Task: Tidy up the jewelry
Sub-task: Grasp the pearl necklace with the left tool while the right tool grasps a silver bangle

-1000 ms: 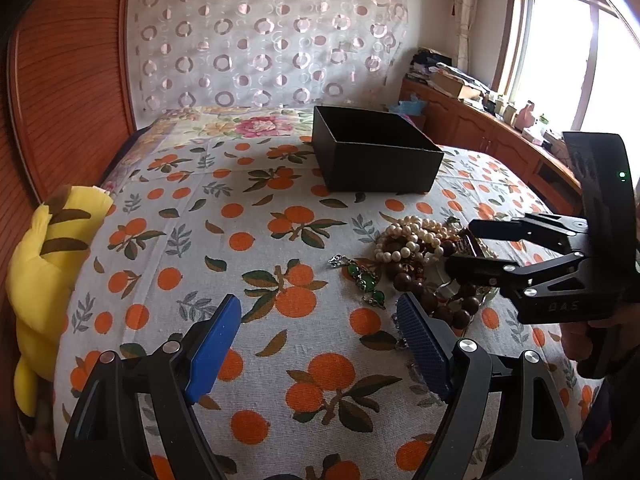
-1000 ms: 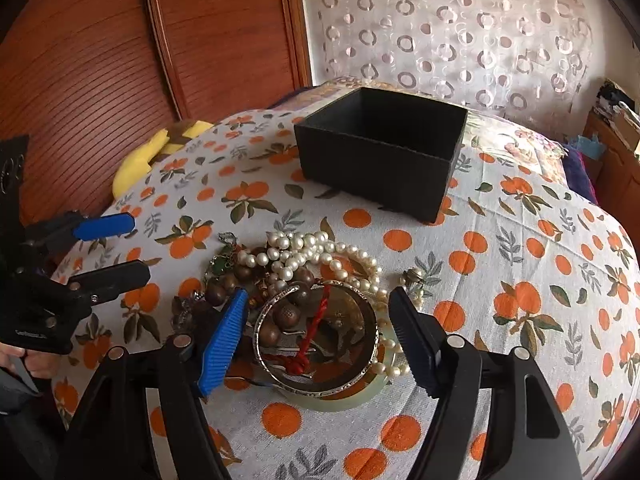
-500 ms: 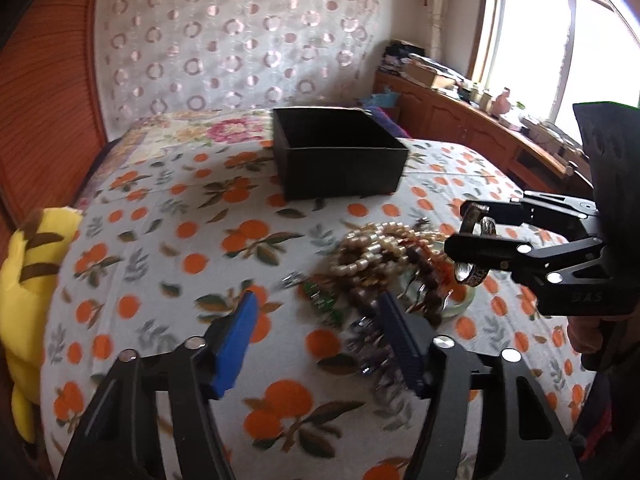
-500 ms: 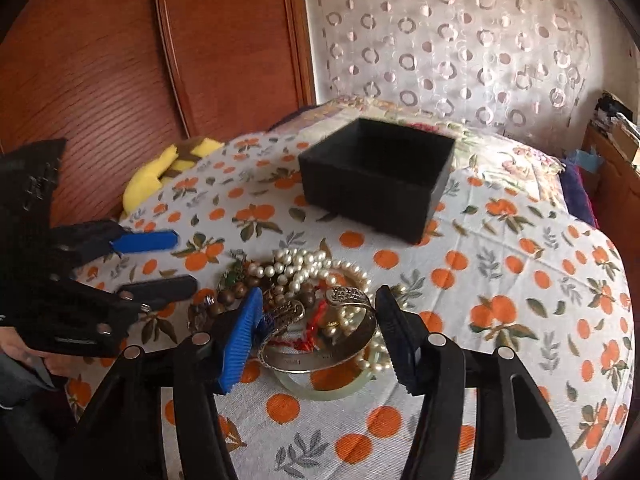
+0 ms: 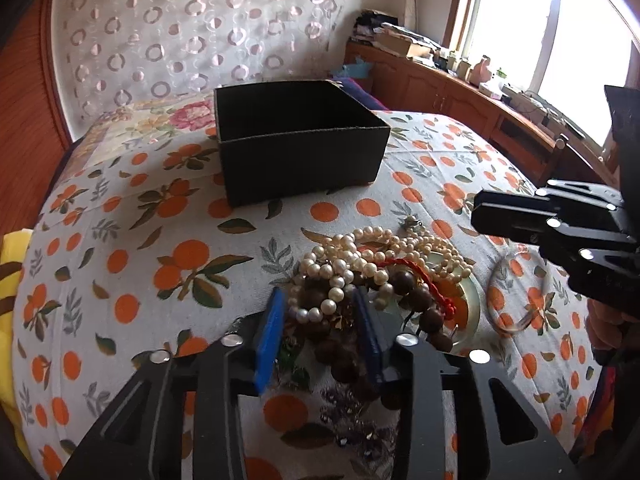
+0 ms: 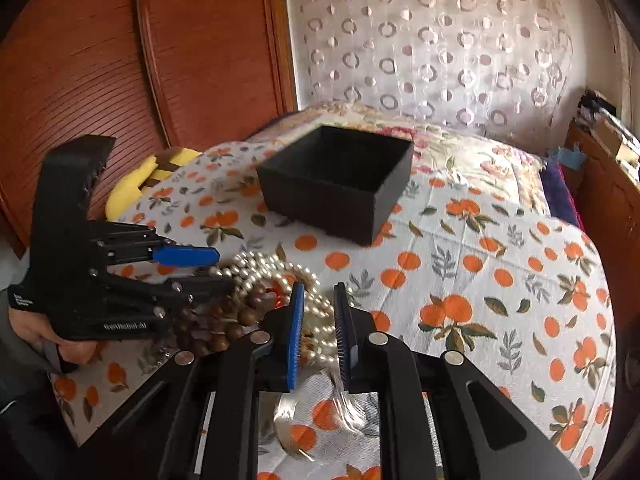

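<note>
Jewelry [image 5: 380,272] sits heaped; we see box [image 5: 296,136] empty. Left gripper [image 5: 320,332] straddles beads, right gripper [image 6: 318,332] pinches bangle [image 6: 344,404].

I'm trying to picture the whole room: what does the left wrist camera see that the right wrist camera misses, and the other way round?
Only the left wrist view shows the bright window, the cluttered wooden counter beneath it and a pale green bangle under the pile. Only the right wrist view shows the wooden wardrobe doors. Both show the black box, the pearl necklaces, the silver bangle hanging at the right claw, and the left claw open over the pile.
</note>
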`<action>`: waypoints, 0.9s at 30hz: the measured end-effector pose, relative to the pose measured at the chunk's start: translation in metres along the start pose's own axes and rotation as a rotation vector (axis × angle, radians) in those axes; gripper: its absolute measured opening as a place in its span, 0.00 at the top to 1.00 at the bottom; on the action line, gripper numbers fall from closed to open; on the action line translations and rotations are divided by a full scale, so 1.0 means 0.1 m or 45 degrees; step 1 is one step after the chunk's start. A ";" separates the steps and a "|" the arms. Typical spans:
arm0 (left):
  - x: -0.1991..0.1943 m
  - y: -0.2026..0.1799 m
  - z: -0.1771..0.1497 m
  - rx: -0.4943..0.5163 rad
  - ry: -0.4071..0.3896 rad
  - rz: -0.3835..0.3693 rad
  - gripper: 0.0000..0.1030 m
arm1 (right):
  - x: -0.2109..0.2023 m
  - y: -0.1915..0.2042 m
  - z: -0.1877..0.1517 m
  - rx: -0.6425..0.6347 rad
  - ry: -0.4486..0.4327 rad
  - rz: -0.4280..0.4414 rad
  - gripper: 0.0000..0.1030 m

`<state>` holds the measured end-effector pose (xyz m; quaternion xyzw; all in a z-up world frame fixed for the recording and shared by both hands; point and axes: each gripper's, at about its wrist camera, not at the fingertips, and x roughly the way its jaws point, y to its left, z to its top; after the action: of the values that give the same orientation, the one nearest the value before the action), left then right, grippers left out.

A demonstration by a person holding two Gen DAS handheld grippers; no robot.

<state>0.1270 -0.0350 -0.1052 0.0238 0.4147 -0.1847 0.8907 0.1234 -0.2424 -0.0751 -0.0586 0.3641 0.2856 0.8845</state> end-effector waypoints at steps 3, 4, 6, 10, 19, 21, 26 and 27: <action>0.01 0.02 0.02 -0.009 -0.002 -0.018 0.79 | -0.06 -0.11 -0.05 0.030 -0.010 -0.020 0.84; 0.01 0.02 0.02 -0.011 -0.002 -0.025 0.82 | -0.09 -0.13 -0.07 0.031 -0.013 -0.037 0.84; -0.03 0.04 0.04 -0.018 -0.022 -0.023 0.89 | -0.17 -0.20 -0.14 0.037 -0.012 -0.060 0.84; -0.16 0.03 0.10 -0.022 -0.078 -0.018 0.93 | -0.29 -0.27 -0.29 0.049 0.003 -0.103 0.83; -0.49 -0.02 0.37 -0.010 -0.205 0.000 0.94 | -0.14 -0.39 -0.55 0.073 0.119 -0.117 0.69; -0.55 -0.03 0.44 -0.002 -0.226 0.008 0.94 | -0.09 -0.39 -0.56 0.071 0.139 -0.111 0.69; -0.68 -0.05 0.59 0.005 -0.271 0.019 0.94 | -0.06 -0.27 -0.57 -0.010 0.167 -0.130 0.86; -0.71 -0.06 0.61 0.007 -0.280 0.020 0.94 | -0.06 -0.25 -0.57 -0.026 0.170 -0.129 0.94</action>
<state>0.1280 -0.0302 -0.0111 0.0091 0.3136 -0.1804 0.9322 0.0989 -0.2833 -0.1152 -0.1048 0.4159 0.2396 0.8710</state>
